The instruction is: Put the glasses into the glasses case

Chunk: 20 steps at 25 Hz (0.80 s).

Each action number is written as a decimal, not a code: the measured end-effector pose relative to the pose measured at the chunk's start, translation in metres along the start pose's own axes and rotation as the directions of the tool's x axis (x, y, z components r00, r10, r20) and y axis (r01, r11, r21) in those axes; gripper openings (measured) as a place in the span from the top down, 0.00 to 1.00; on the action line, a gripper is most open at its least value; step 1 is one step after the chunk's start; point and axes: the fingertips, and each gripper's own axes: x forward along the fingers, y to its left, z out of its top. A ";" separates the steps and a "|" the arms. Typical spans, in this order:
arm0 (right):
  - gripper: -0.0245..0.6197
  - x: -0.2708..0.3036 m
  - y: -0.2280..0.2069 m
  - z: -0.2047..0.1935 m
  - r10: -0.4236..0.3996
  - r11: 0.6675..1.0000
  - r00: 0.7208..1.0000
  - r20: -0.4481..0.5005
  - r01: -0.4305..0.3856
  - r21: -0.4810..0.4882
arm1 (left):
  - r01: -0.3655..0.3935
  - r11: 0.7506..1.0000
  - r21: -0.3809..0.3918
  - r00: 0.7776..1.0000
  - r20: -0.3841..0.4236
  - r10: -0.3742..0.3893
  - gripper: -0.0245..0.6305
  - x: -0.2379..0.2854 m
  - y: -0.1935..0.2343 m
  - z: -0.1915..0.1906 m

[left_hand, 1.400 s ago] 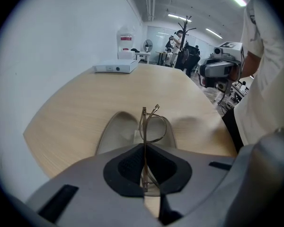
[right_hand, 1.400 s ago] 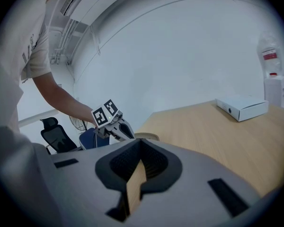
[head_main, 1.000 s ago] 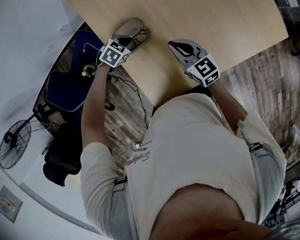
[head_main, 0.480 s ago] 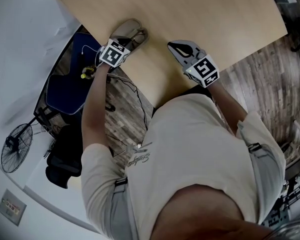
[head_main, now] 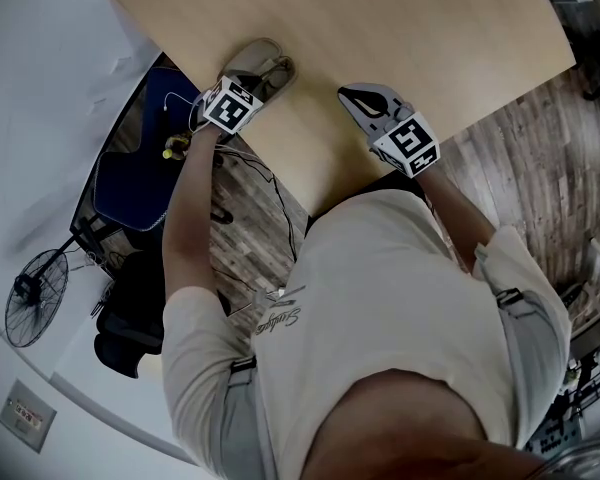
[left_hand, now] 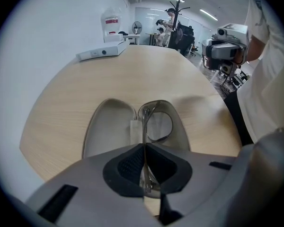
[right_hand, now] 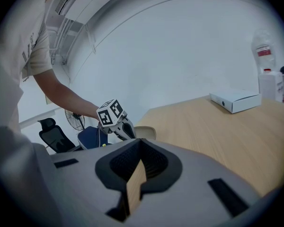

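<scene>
An open beige glasses case point(left_hand: 108, 126) lies near the table's left edge, also visible in the head view point(head_main: 258, 60). My left gripper point(left_hand: 143, 148) is shut on the clear-framed glasses point(left_hand: 157, 125), pinching one temple. The lenses hang over the case's right half, and I cannot tell if they touch it. In the head view the left gripper point(head_main: 248, 86) sits right over the case. My right gripper point(head_main: 365, 100) hovers above the table to the right, apart from the case, shut with nothing in it. The right gripper view shows the left gripper point(right_hand: 114, 119) at the case point(right_hand: 146, 132).
A white flat box point(left_hand: 103, 51) lies at the far end of the wooden table point(head_main: 400, 28). A clear bottle point(right_hand: 264, 65) stands beyond the box point(right_hand: 235, 101). Off the table's left edge are a blue chair point(head_main: 140, 158) and a floor fan point(head_main: 35, 283).
The left gripper has tilted slightly over the case, still holding the glasses. The right gripper has drifted a little to the right.
</scene>
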 end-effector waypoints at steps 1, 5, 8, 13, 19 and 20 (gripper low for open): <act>0.97 0.000 0.000 -0.001 -0.001 1.000 1.000 0.000 0.001 0.001 | -0.007 1.000 0.004 1.000 -0.004 0.007 0.93 0.001 0.001 -0.001; 0.97 -0.002 -0.001 -0.003 -0.008 1.000 1.000 0.005 0.008 0.006 | -0.040 0.999 0.012 0.999 0.002 0.040 0.92 0.001 0.003 0.001; 0.97 -0.002 -0.002 -0.005 -0.012 1.000 1.000 0.000 0.012 0.010 | -0.045 0.999 0.008 0.999 -0.001 0.045 0.82 0.000 0.004 0.000; 0.97 -0.001 -0.003 -0.006 -0.014 1.000 1.000 0.000 0.014 0.010 | -0.062 0.997 -0.037 0.997 0.048 0.063 0.81 -0.008 0.013 0.001; 0.97 -0.004 0.003 -0.004 -0.004 1.000 1.000 -0.001 0.004 -0.005 | -0.138 0.977 -0.162 0.971 0.170 0.165 0.81 -0.033 0.020 0.012; 0.97 -0.004 0.004 -0.003 -0.001 1.000 1.000 -0.002 0.001 -0.010 | -0.146 0.970 -0.192 0.962 0.202 0.185 0.82 -0.039 0.020 0.014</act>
